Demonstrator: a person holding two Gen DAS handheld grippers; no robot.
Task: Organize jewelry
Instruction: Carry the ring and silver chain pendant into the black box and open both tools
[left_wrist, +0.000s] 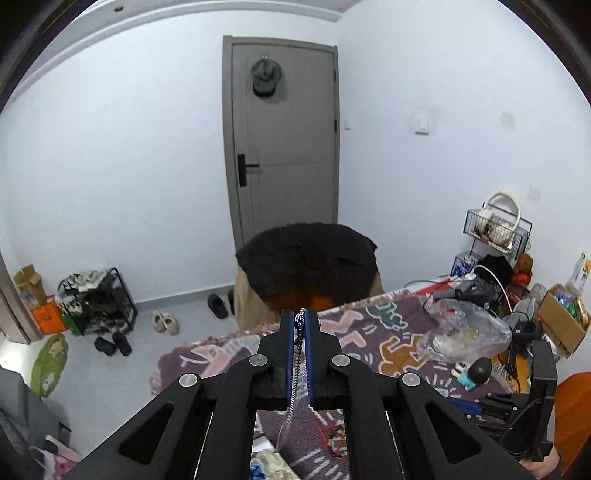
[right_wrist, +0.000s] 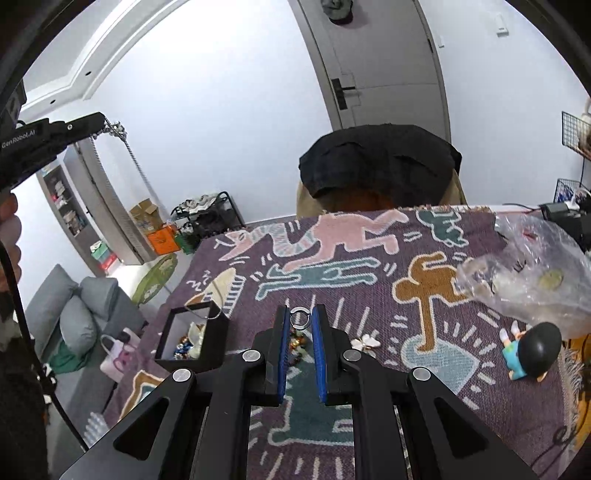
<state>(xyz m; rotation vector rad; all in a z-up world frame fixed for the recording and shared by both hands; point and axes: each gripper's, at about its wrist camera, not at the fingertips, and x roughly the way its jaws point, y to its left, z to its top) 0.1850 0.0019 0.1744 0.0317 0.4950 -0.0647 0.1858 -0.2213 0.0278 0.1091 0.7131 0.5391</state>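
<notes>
**Both claws pinched on jewelry above the patterned counter**

The left claw (left_wrist: 302, 325) has its blue pads pressed together on a silver chain (left_wrist: 295, 376). The links run down between the pads and out behind them, trailing toward the cloth below. From the right wrist view the same claw (right_wrist: 96, 120) reaches in from the upper left edge, and the chain (right_wrist: 138, 162) hangs from its tip in a long slack line down to the black jewelry box (right_wrist: 192, 338) at the left of the counter (right_wrist: 369, 280). The lower end of the chain is thin and pale against the cloth, so whether it rests in the box or on its rim is hard to tell. The box stands open, with a heap of small beaded pieces inside that cannot be told apart.

The right claw (right_wrist: 300, 319) is closed as far as it goes, its pads gripping a charm bracelet (right_wrist: 297, 341) with a small silver ring (right_wrist: 299, 318) at the tips; the beads below the ring are mostly covered by the fingers. A white flower-shaped piece (right_wrist: 365, 342) lies on the cloth just right of this claw. Farther right sit a crumpled clear plastic bag (right_wrist: 532, 273) and a small doll (right_wrist: 532, 350). In the left wrist view a red beaded strand (left_wrist: 337, 439) shows on the cloth, partly cut off by the claw's frame.
</notes>
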